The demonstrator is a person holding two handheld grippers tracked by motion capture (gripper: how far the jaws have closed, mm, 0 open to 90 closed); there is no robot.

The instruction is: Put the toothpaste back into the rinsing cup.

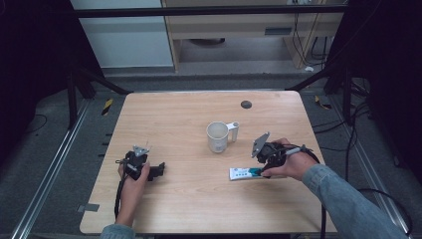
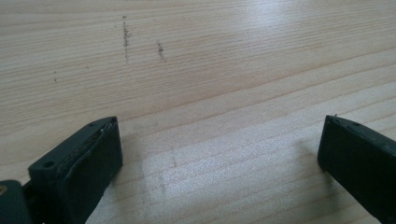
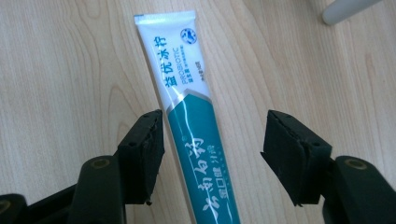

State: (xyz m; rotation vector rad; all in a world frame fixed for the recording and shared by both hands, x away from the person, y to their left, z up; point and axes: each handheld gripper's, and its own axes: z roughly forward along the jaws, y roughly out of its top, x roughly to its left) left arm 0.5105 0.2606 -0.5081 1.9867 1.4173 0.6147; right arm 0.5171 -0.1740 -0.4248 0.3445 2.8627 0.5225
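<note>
Right gripper view: right claw (image 3: 210, 158) spread wide astride a toothpaste tube (image 3: 187, 112) lying flat on the counter (image 3: 60, 70), likely lined up to grab. Left claw (image 2: 219, 163) released, empty.

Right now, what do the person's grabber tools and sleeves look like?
Both are black. The left gripper trails a black cable; the right gripper carries a grey three-cornered plate. Their jaws are flat, blocky pads. The right arm wears a blue denim sleeve.
</note>
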